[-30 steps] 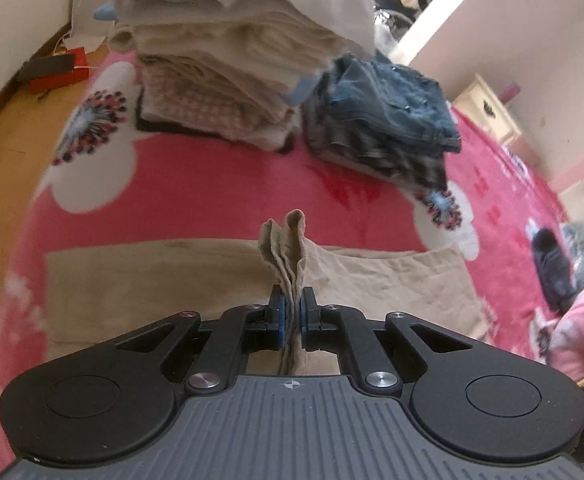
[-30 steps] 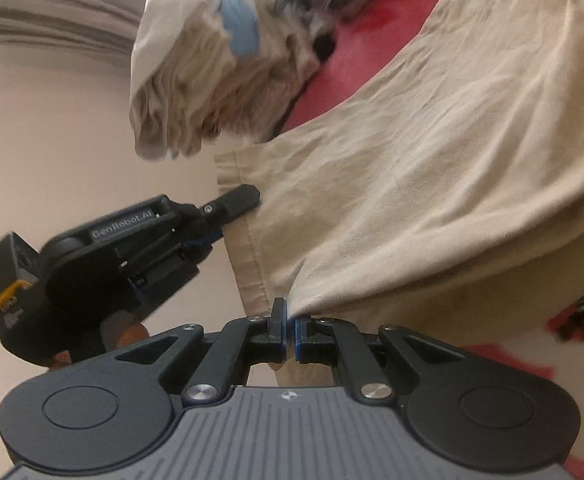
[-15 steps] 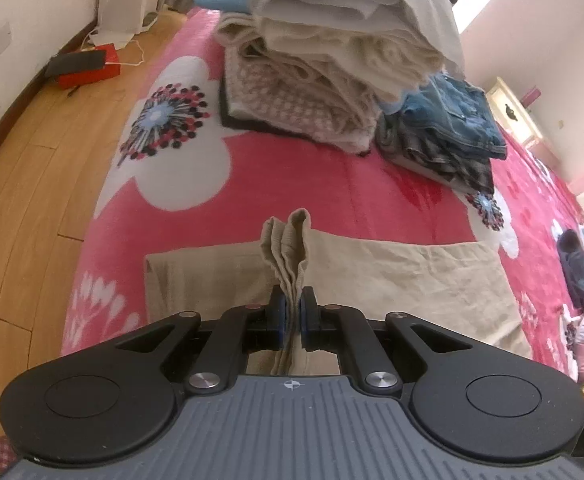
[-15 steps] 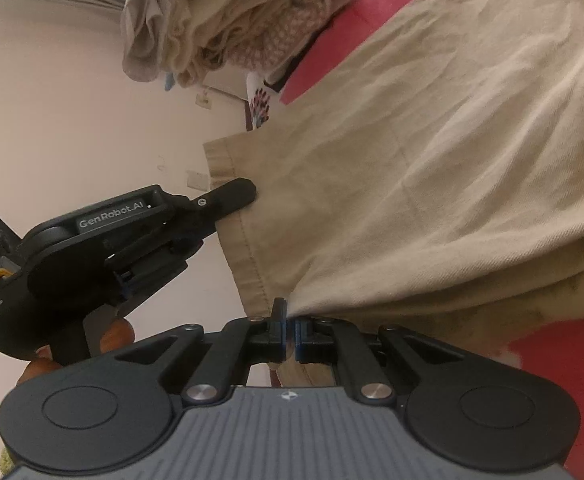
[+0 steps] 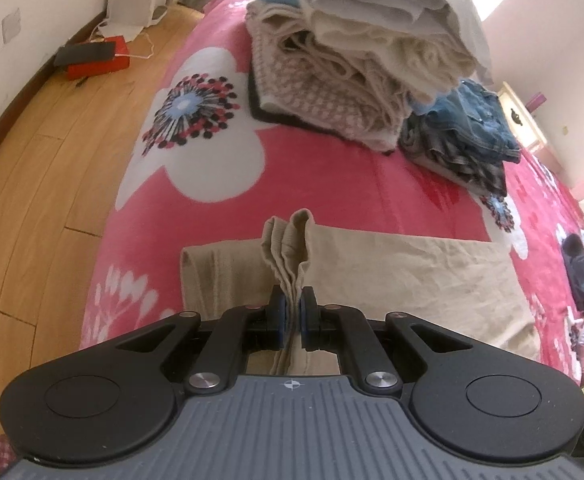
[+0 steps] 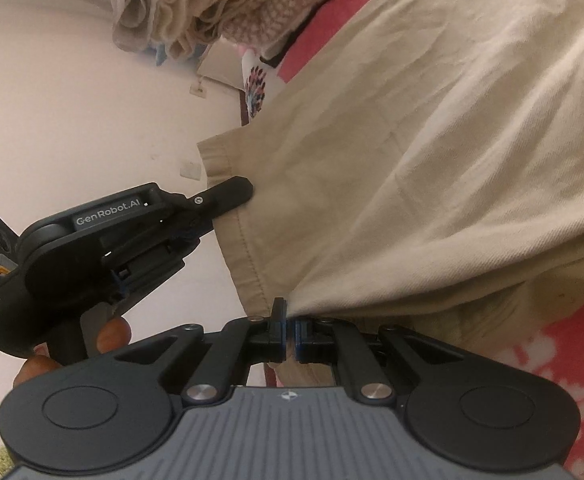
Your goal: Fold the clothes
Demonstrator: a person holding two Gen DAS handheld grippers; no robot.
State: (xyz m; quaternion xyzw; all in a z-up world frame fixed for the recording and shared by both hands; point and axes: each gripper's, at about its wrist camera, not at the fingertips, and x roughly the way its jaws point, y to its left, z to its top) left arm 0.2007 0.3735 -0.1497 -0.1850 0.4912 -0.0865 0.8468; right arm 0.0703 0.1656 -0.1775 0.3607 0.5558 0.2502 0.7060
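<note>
A beige garment lies folded over on the pink flowered blanket. Its bunched hem stands up between the pads of my left gripper, which is shut on it. In the right wrist view the same beige garment hangs as a raised flap, and my right gripper is shut on its stitched edge. From that view the left gripper also shows, clamped on the hem farther up, with a person's fingers on its handle.
A tall stack of folded cream and knit clothes stands at the back of the bed, with folded jeans and plaid beside it. Wooden floor lies left, with a red box. Dark and pink items sit at the right.
Both grippers have carried the held beige edge toward the left side of the bed and a little lower; the lower layer showing left of the fold has shrunk. Both grips are unchanged.
</note>
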